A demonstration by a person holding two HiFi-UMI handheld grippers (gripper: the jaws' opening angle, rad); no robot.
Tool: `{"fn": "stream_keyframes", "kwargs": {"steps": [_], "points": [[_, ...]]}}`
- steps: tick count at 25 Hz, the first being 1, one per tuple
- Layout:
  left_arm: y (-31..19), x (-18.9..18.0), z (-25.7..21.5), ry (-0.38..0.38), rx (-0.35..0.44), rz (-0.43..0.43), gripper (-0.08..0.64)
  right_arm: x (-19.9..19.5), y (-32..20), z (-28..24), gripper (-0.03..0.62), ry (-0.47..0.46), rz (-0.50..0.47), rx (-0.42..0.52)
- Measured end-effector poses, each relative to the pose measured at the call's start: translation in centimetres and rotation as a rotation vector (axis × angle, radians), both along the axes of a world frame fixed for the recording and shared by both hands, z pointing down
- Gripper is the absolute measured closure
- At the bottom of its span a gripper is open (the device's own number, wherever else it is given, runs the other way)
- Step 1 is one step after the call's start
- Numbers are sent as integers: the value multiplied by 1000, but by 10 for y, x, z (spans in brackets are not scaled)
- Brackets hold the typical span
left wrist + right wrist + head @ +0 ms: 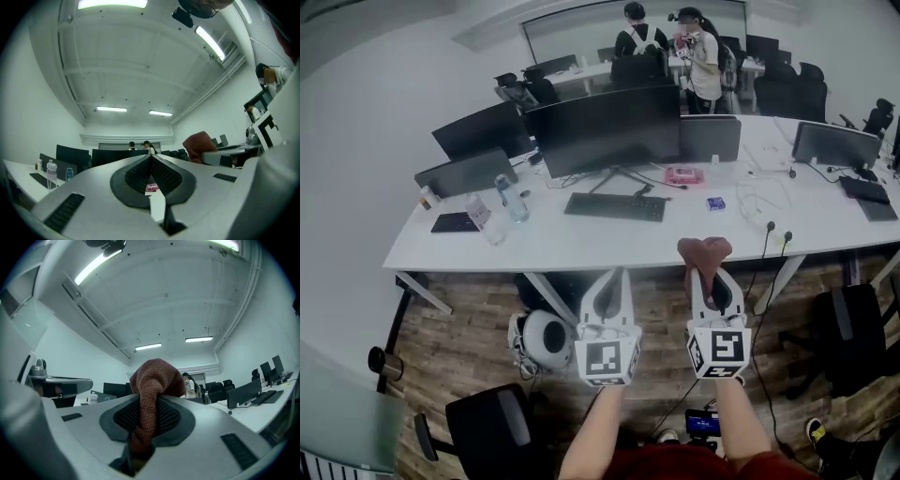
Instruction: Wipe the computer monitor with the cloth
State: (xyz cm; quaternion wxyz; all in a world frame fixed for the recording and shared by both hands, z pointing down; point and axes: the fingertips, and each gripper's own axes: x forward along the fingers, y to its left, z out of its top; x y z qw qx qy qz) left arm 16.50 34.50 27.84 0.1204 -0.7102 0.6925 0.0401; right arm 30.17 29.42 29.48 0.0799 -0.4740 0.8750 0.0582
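Note:
A wide black computer monitor (pixel 605 128) stands at the middle of the white desk (pixel 581 246), with a black keyboard (pixel 616 206) in front of it. My right gripper (pixel 709 270) is shut on a reddish-brown cloth (pixel 704 251), which bulges out above the jaws (pixel 156 379). It hovers in front of the desk's near edge, right of the keyboard. My left gripper (pixel 607 284) hangs beside it, jaws shut together with nothing between them (pixel 151 165). The cloth (pixel 199 143) shows at the right in the left gripper view.
More dark monitors (pixel 482 128) (pixel 834 142) stand along the desk, with water bottles (pixel 511 198), a pink item (pixel 683 174) and cables (pixel 766 203). Two people (pixel 699 58) stand at the far desks. Black chairs (pixel 492 433) and white headphones (pixel 544 337) sit on the wooden floor.

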Motion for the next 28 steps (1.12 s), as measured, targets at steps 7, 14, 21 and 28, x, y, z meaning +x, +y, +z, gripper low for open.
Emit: {"fn": "stream_keyframes", "kwargs": {"steps": [7, 14, 21, 28], "points": [[-21, 0, 2, -16, -2, -21, 532, -3, -24, 2, 509, -1, -22, 1], [-60, -37, 9, -3, 5, -10, 532, -36, -63, 7, 509, 10, -4, 4], [-112, -94, 11, 19, 7, 0, 532, -93, -114, 7, 509, 27, 5, -6], [-156, -150, 14, 42, -7, 4, 532, -146, -158, 7, 509, 33, 23, -21]]}}
